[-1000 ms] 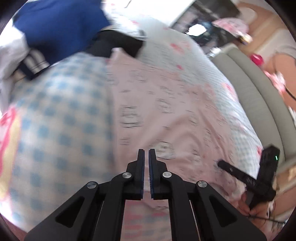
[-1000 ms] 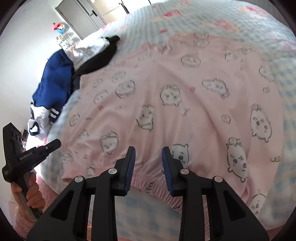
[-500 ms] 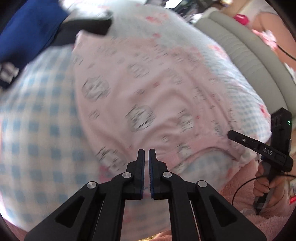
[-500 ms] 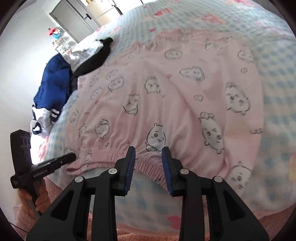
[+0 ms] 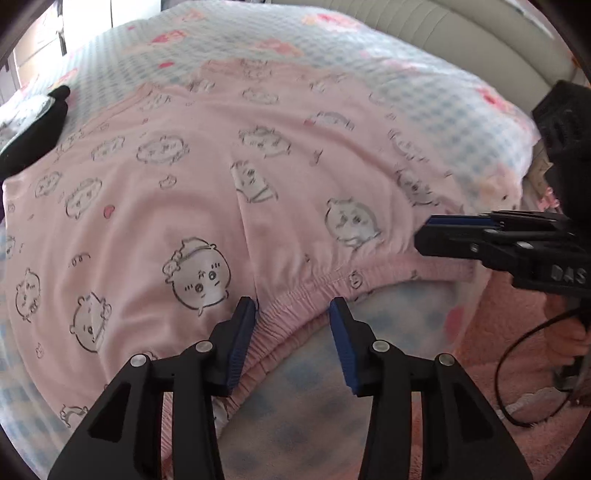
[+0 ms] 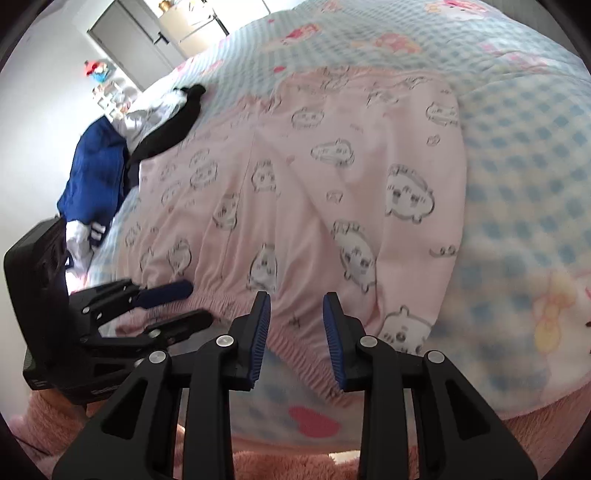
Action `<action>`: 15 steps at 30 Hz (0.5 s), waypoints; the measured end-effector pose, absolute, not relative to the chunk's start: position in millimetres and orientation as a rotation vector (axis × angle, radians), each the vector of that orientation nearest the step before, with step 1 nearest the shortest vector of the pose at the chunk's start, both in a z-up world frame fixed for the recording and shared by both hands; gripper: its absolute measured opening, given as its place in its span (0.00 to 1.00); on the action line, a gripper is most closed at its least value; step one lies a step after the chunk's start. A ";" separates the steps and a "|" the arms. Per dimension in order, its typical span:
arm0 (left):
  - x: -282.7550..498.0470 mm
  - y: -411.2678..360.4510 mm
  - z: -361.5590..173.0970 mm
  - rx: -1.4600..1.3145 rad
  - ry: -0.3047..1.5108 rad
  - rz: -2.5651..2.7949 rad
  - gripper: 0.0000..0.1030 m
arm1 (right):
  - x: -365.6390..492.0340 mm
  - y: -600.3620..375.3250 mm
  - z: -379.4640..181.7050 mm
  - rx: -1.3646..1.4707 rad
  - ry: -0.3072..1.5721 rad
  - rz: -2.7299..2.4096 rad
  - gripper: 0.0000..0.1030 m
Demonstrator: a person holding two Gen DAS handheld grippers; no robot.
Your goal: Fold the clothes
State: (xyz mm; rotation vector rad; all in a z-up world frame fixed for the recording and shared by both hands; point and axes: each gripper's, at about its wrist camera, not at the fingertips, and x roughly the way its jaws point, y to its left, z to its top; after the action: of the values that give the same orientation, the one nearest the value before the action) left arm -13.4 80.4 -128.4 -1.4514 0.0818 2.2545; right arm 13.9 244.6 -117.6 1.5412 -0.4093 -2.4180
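Note:
Pink pyjama trousers (image 5: 258,184) with cartoon faces lie flat on the checked bed cover, also seen in the right wrist view (image 6: 314,184). Their elastic waistband (image 5: 317,284) runs along the near edge. My left gripper (image 5: 291,310) hovers over the waistband's left part with its jaws opening; the band passes between the blue pads without being pinched. It appears side-on in the right wrist view (image 6: 197,302). My right gripper (image 6: 296,301) stands part open over the waistband (image 6: 221,291) further right, pads not pressing. The left wrist view shows it edge-on (image 5: 423,232).
A black garment (image 6: 173,122), a blue one (image 6: 96,173) and white cloth are piled at the bed's far left. A grey padded headboard (image 5: 461,33) bounds the far right. Pink fluffy fabric (image 5: 517,350) and a black cable (image 5: 517,369) lie below the bed edge.
My left gripper swung across the bed to the waistband and its jaws went from shut to apart. The right gripper slid a little along the waistband, jaws unchanged.

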 end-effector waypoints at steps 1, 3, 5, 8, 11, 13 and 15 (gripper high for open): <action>-13.6 80.4 -130.7 -1.465 0.085 2.263 0.34 | 14.6 242.8 -120.1 1.548 -0.402 -2.410 0.29; -12.6 76.4 -126.0 -1.458 0.054 2.279 0.19 | 15.8 240.9 -123.7 1.559 -0.392 -2.408 0.29; -10.6 72.7 -119.5 -1.442 0.027 2.288 0.16 | 15.8 242.9 -125.5 1.565 -0.403 -2.425 0.29; -5.1 68.3 -107.6 -1.414 -0.008 2.273 0.15 | 14.5 248.6 -124.0 1.563 -0.424 -2.457 0.29; -4.5 65.7 -119.1 -1.463 -0.038 2.228 0.20 | 15.7 254.8 -117.8 1.531 -0.428 -2.479 0.29; -8.9 62.8 -133.2 -1.523 -0.085 2.196 0.21 | 15.2 262.3 -116.6 1.527 -0.455 -2.484 0.29; -15.4 54.4 -129.2 -1.530 -0.217 2.165 0.25 | 13.9 272.1 -114.8 1.527 -0.492 -2.487 0.29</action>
State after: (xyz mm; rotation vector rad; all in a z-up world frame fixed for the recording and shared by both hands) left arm -15.4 54.4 -129.2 -1.5296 -0.2166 2.1652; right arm 13.9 272.1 -114.8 1.5274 -0.4924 -2.4874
